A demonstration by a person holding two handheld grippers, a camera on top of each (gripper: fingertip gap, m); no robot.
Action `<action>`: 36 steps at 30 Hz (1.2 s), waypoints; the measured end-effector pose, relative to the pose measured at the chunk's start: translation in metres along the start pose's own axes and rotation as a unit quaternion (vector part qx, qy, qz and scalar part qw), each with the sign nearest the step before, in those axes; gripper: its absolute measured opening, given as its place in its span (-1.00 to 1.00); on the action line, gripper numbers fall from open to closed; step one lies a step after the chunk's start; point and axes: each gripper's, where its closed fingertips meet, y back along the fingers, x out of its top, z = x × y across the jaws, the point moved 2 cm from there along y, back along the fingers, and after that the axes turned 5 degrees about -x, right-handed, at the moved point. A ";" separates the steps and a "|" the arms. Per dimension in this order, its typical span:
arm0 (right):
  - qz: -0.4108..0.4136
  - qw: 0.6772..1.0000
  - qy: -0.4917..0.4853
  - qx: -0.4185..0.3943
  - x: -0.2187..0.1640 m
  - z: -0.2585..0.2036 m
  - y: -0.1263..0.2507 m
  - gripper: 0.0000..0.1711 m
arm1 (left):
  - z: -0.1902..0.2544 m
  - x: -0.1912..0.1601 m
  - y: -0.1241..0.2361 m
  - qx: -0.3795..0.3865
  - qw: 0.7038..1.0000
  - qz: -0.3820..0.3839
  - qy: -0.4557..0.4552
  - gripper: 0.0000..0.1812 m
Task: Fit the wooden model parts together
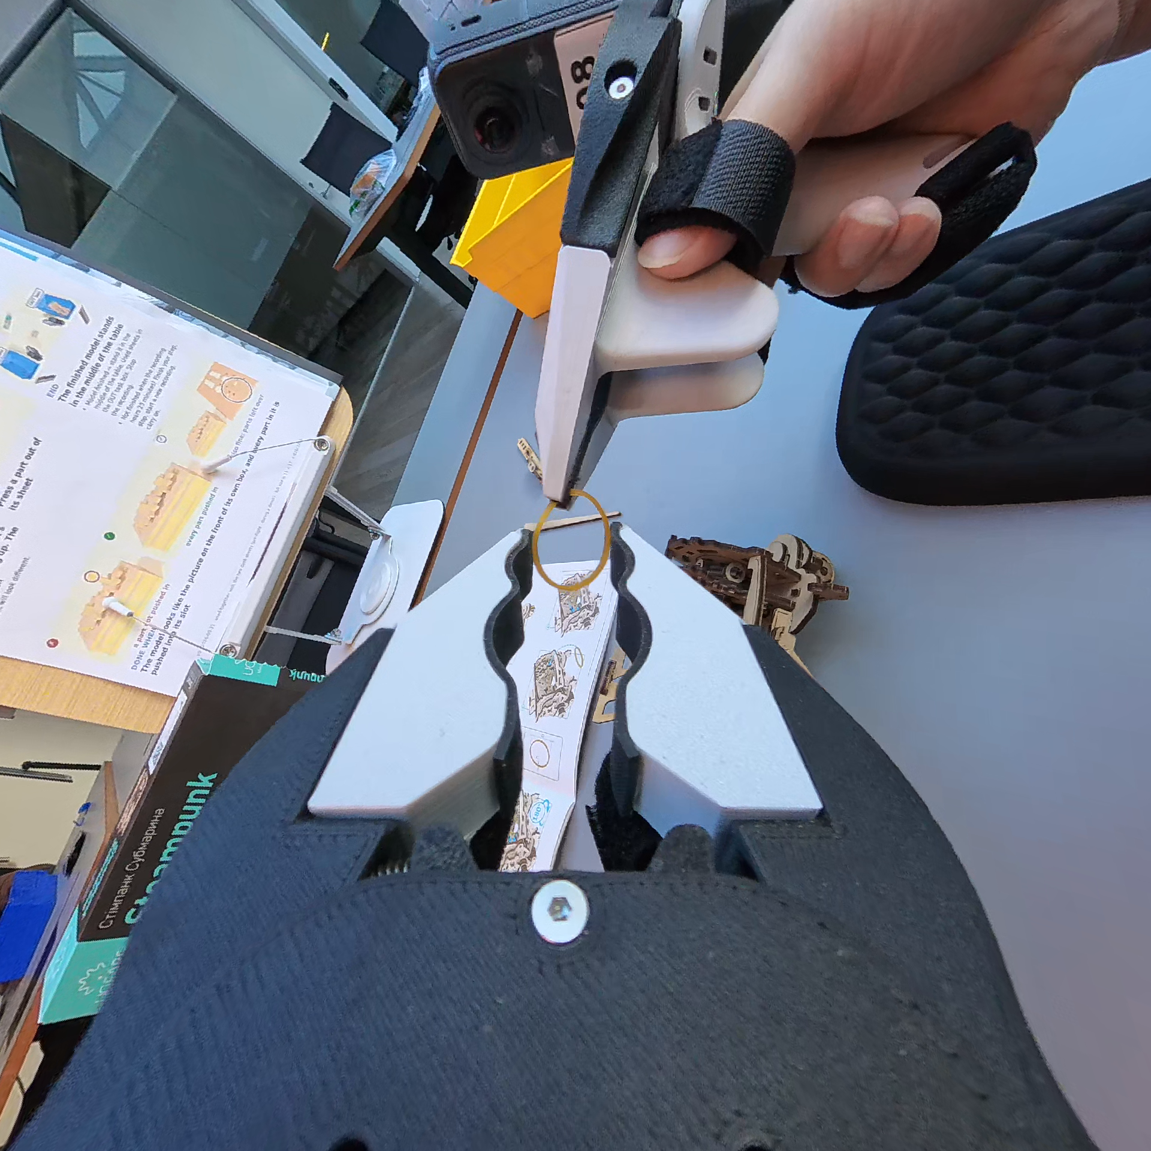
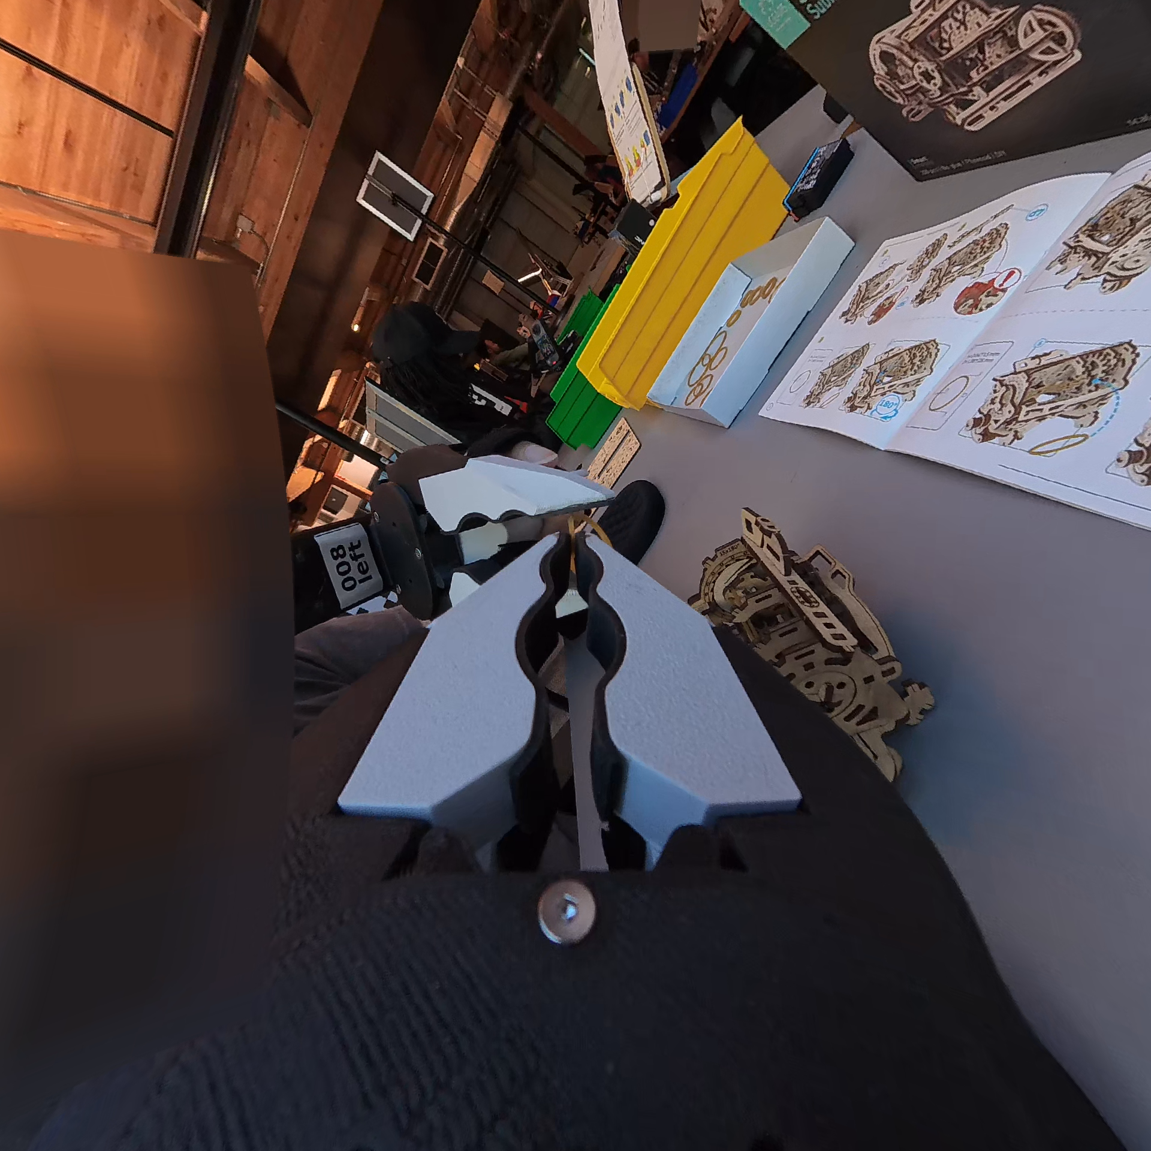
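Note:
A thin yellow rubber band [image 1: 537, 551] hangs as an open loop in the air above the grey table [image 1: 934, 685]. My right gripper [image 1: 562, 498] comes down from above and is shut on the top of the band. In the right wrist view, my right gripper [image 2: 571, 543] pinches the band [image 2: 596, 529] at its tips. My left gripper [image 1: 567, 532] is open, with its fingertips on either side of the loop. A partly built wooden model [image 1: 760, 579] lies on the table just right of both grippers, and it also shows in the right wrist view [image 2: 803, 635].
An open instruction booklet [image 2: 996, 324] lies beyond the model. A white tray [image 2: 803, 274] holds several rubber bands, with a yellow bin [image 2: 685, 268] and a green bin [image 2: 585, 386] behind it. The kit box [image 2: 965, 75] is at the back, a black pad [image 1: 1009, 361] at the right and an instruction board [image 1: 124, 467] at the left. My left and right fingertips are right by each other.

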 end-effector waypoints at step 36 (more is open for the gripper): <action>0.007 0.999 0.046 -0.024 -0.001 -0.003 0.002 -1.00 | -0.004 0.005 0.000 0.010 0.999 0.006 0.048 -0.91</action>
